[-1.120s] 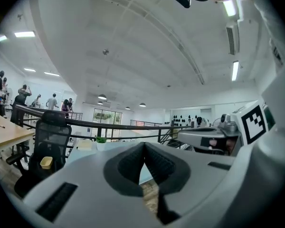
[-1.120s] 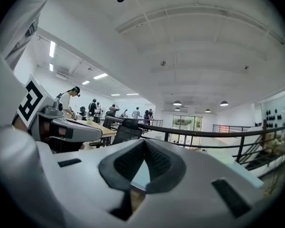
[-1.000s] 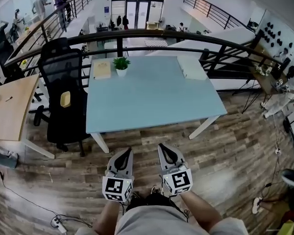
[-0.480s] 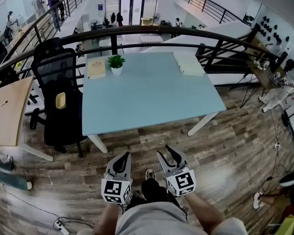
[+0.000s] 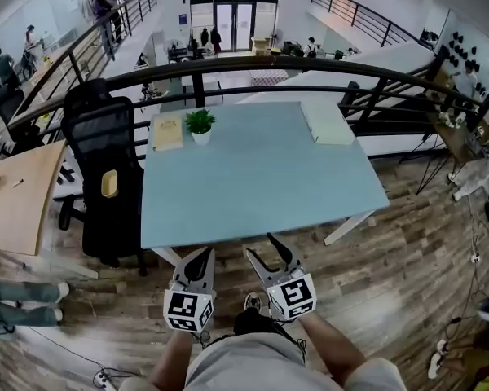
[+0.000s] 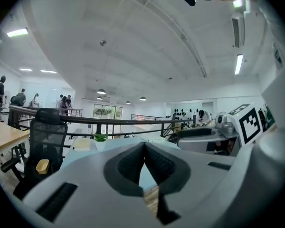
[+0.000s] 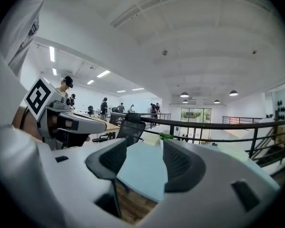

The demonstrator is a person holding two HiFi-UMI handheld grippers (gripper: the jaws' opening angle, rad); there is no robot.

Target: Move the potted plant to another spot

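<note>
Both grippers were held side by side just short of the near edge of the light blue table (image 5: 261,177), bare forearms reaching forward from the person's body, both pointing toward the table and roughly level. Left gripper (image 5: 204,254) had its fingers pressed together at the tips, with nothing between them. Right gripper (image 5: 260,248) had its fingers apart; they had just been opening, with only table top and floor showing through the gap. In the head view the right gripper's tips overlapped the table's near edge. The marker cubes sat at the back of each gripper, close to the person's hands. The potted plant (image 5: 200,125), a small green plant in a white pot, stood upright near the table's far left corner, well apart from both grippers and untouched. A tan notebook (image 5: 168,133) lay flat just beside the plant, on its left. A white folder (image 5: 328,125) lay at the table's far right corner. A black office chair (image 5: 106,177) stood against the table's left side, and a dark railing (image 5: 253,62) curved behind the table's far edge. The floor under the table was wood plank.
</note>
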